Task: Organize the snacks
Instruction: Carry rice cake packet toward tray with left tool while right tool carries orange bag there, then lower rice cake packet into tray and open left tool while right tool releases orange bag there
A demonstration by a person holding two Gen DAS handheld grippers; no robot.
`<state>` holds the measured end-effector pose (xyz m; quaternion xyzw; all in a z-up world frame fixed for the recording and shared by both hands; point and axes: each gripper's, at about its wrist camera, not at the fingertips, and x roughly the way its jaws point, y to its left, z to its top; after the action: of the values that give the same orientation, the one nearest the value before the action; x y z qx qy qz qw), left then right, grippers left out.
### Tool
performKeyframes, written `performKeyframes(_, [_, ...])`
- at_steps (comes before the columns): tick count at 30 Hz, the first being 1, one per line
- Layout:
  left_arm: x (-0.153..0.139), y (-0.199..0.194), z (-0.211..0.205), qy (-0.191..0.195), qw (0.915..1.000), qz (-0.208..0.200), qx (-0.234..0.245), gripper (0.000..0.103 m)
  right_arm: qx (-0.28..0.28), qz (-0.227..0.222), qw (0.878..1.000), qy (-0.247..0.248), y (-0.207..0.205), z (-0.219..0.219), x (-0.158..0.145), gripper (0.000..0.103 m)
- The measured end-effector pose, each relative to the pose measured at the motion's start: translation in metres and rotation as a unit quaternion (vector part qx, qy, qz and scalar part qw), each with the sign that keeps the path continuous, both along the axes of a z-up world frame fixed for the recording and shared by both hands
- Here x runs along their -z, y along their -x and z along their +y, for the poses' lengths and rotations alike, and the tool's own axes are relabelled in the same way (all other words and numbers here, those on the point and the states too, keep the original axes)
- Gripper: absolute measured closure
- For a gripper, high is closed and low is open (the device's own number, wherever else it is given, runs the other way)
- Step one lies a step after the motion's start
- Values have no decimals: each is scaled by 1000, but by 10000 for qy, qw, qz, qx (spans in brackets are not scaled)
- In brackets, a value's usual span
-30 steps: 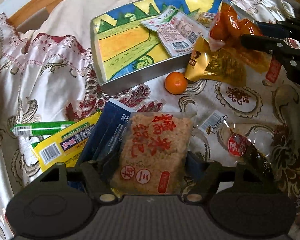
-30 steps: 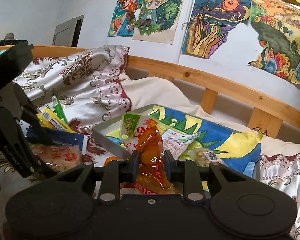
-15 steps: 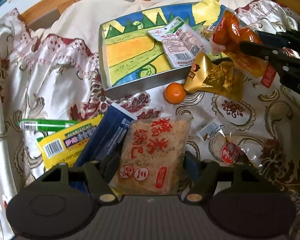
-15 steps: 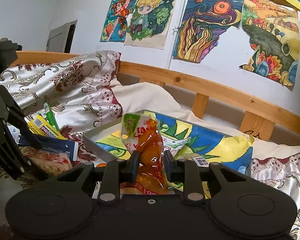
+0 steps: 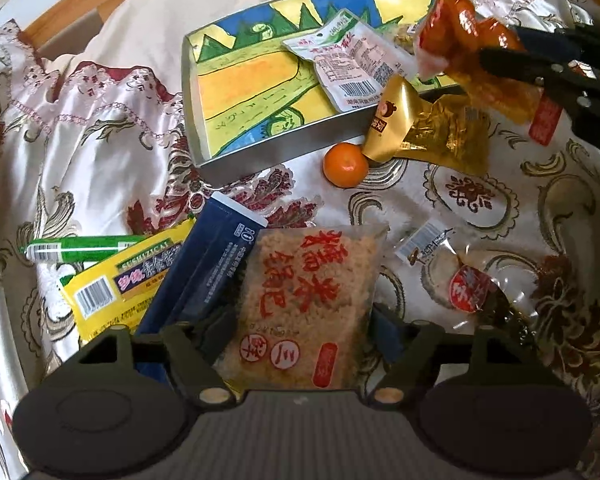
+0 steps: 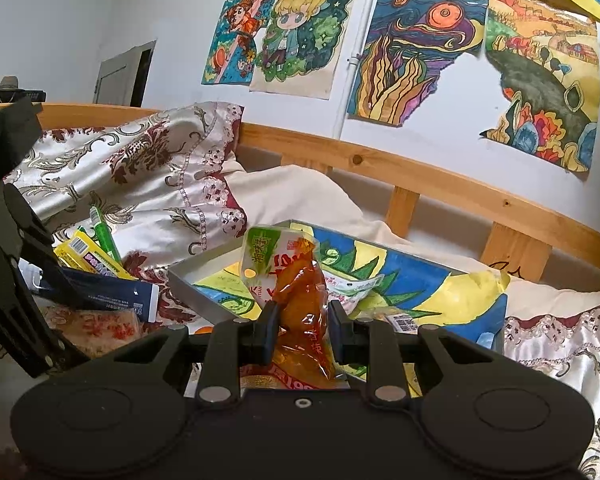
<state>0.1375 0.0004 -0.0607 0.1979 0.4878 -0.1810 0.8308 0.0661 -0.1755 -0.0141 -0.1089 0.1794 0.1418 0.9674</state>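
Note:
A metal tray (image 5: 260, 148) lined with a coloured drawing lies on the bed, with a white-green packet (image 5: 344, 64) in it. My right gripper (image 6: 302, 330) is shut on an orange snack pouch (image 6: 300, 304) and holds it above the tray's near corner; the pouch also shows in the left wrist view (image 5: 472, 52). My left gripper (image 5: 304, 320) holds a crispy rice packet (image 5: 308, 308) between its fingers, low over the bedspread.
On the bedspread lie a tangerine (image 5: 345, 165), a gold packet (image 5: 424, 132), a dark blue box (image 5: 204, 268), a yellow packet (image 5: 120, 284), a green tube (image 5: 80, 249) and a clear wrapped snack (image 5: 468, 280). A wooden rail (image 6: 420, 184) runs behind the bed.
The right gripper has carried the orange pouch up and farther over the tray. The left gripper has drawn back a little with the rice packet.

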Motion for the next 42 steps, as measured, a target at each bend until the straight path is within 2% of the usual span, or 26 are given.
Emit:
performKeyframes(3, [4, -8, 0, 31, 9999, 99, -32, 22, 34, -42, 10000, 23, -1, -1, 0, 75])
performKeyframes(5, [6, -11, 1, 90, 9998, 140, -70, 26, 68, -84, 9999, 67, -2, -3, -1, 75])
performKeyframes(11, [-4, -7, 2, 329, 9993, 57, -155, 28, 278, -195, 9994, 103, -12, -13, -3, 75])
performKeyframes(20, [-37, -9, -8, 768, 9953, -459, -360, 28, 696, -248, 9972, 61, -32, -35, 1, 75])
performKeyframes(25, [-54, -37, -24, 937, 9904, -851, -559, 28, 787, -210, 9967, -6, -44, -42, 3, 75])
performKeyframes(30, [-59, -77, -40, 1081, 9835, -1150, -879, 28, 783, -121, 9968, -94, -57, -42, 9, 75])
performKeyframes(34, [-55, -110, -45, 1470, 9765, -1074, -1153, 28, 716, 12, 9974, -124, -67, -42, 19, 75])
performKeyframes(36, [-50, -123, -49, 1536, 9757, -973, -1225, 28, 684, 78, 9975, -123, -71, -43, 24, 75])
performKeyframes(42, [-26, -140, -63, 1433, 9760, -963, -1327, 28, 624, 139, 9978, -147, -81, -42, 33, 75])
